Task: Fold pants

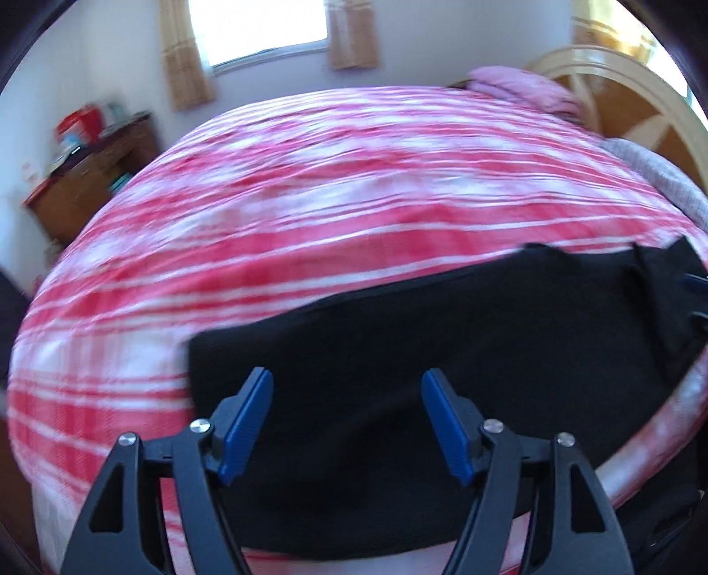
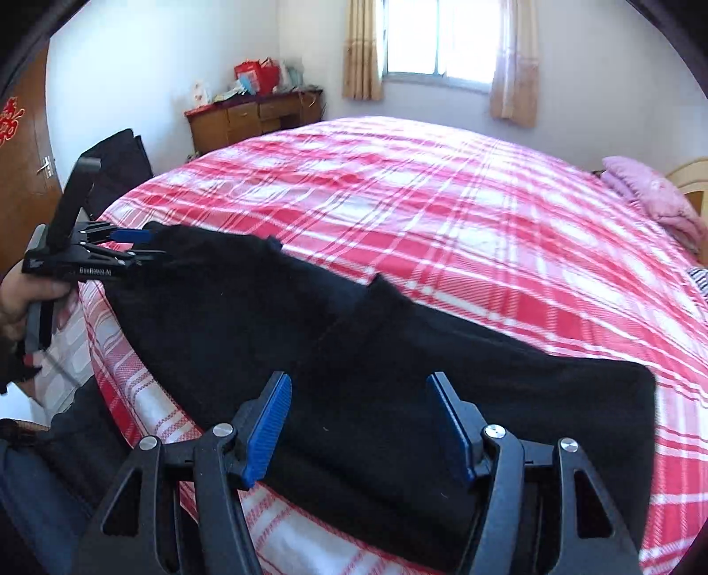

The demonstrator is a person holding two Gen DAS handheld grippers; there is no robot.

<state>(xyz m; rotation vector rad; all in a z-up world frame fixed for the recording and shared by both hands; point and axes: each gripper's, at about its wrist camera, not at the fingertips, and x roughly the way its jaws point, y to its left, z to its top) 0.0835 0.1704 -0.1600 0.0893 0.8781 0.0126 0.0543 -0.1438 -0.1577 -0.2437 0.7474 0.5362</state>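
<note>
The left gripper [image 1: 346,382] has its blue pads spread wide over the black pants [image 1: 442,345], nothing pinched between them. The right gripper [image 2: 358,387] is likewise spread, its pads apart above the same dark cloth with no fold caught. The pants [image 2: 354,336] lie stretched along the near edge of the bed, on a red and white plaid sheet [image 2: 442,212]; one end reaches under the left gripper [image 2: 132,241] as seen from the right wrist view. A pink pillow [image 2: 655,199] sits at the far side by a pale wooden headboard [image 1: 619,84]. Against the back wall stands a brown wooden desk [image 2: 252,117] heaped with red bags [image 2: 256,75] and papers, beside a curtained window [image 2: 438,35]. White lettering on the left tool's body is too small to read surely. A hand [image 2: 26,300] grips that tool's handle from below, the tool lying roughly level, fingers pointing across the bed
</note>
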